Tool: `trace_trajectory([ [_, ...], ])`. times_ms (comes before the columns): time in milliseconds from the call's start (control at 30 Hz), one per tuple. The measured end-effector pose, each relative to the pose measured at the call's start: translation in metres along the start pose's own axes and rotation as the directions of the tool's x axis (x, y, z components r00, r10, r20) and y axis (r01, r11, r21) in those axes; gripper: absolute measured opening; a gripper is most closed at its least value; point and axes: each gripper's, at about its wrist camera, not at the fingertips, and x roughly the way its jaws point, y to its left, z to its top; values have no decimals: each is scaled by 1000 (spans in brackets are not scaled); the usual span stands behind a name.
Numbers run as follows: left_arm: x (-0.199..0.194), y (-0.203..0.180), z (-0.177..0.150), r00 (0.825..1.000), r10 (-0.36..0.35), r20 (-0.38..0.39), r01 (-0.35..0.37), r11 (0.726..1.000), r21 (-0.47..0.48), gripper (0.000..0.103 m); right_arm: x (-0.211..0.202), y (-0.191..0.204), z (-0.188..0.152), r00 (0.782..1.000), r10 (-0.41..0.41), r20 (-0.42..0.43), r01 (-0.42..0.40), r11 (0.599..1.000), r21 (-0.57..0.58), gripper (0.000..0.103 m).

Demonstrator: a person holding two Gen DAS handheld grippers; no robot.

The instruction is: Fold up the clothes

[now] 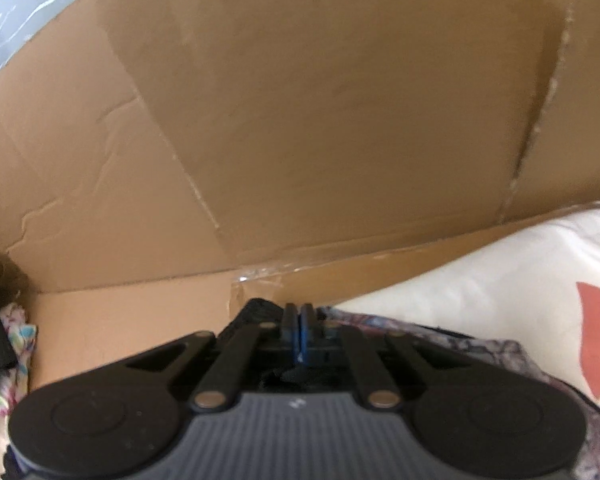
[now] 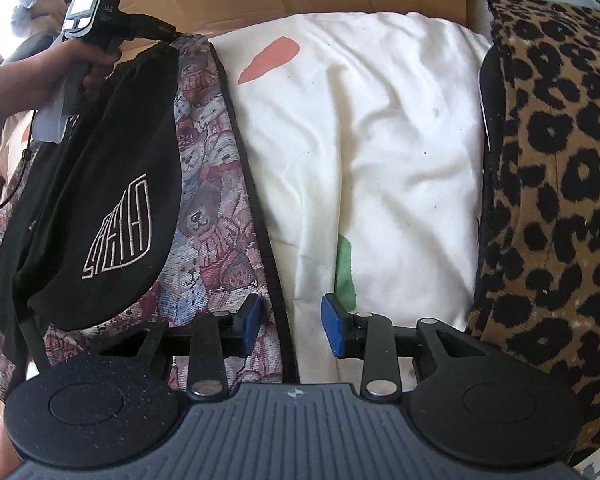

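Observation:
A black garment (image 2: 100, 200) with a white stitched logo hangs folded over, draped across a bear-patterned cloth (image 2: 212, 216). A person's hand (image 2: 96, 64) holds my left gripper (image 2: 166, 34), which is shut on the garment's top edge. In the left wrist view the left gripper (image 1: 299, 316) has its blue pads pressed together, with black cloth (image 1: 256, 312) bunched around the tips. My right gripper (image 2: 294, 326) is open, low over the dark edge of the bear-patterned cloth, with nothing gripped between its blue pads.
A white cloth (image 2: 380, 140) with orange and green patches lies beside the bear-patterned cloth. A leopard-print cushion (image 2: 552, 160) stands at the right. A creased cardboard sheet (image 1: 300, 120) rises behind everything. A small colourful patterned cloth (image 1: 16, 344) lies at the left.

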Motion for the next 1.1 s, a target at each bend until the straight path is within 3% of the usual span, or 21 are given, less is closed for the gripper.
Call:
trace_trajectory([
  [133, -15, 0, 5, 1000, -9, 2, 9, 999, 42, 3, -4, 3, -3, 1000, 20, -14, -20, 1000, 7, 38],
  [300, -32, 4, 5, 999, -36, 5, 36, 998, 45, 14, -4, 8, -8, 999, 14, -41, -14, 1000, 9, 38],
  [467, -49, 11, -2, 999, -31, 5, 31, 999, 38, 21, -3, 5, -11, 999, 11, -42, -8, 997, 80, 37],
  [500, -54, 13, -4, 999, -34, 6, 33, 999, 35, 25, -2, 6, -11, 999, 6, -42, -2, 997, 83, 32],
  [567, -64, 16, -9, 999, -39, 8, 39, 999, 30, 28, -2, 8, -10, 999, -12, -47, 16, 997, 72, 4],
  [600, -71, 18, -13, 999, -44, 8, 44, 999, 29, 29, -2, 9, -9, 999, -16, -50, 19, 997, 69, 1],
  [933, -155, 39, -63, 993, -120, -14, 120, 993, 9, 40, -20, 9, -3, 1000, -11, -16, 12, 997, 70, 1],
  [1100, -191, 51, -88, 993, -95, -64, 91, 994, -61, 40, -26, 8, -6, 1000, -11, 9, 10, 995, 99, 1],
])
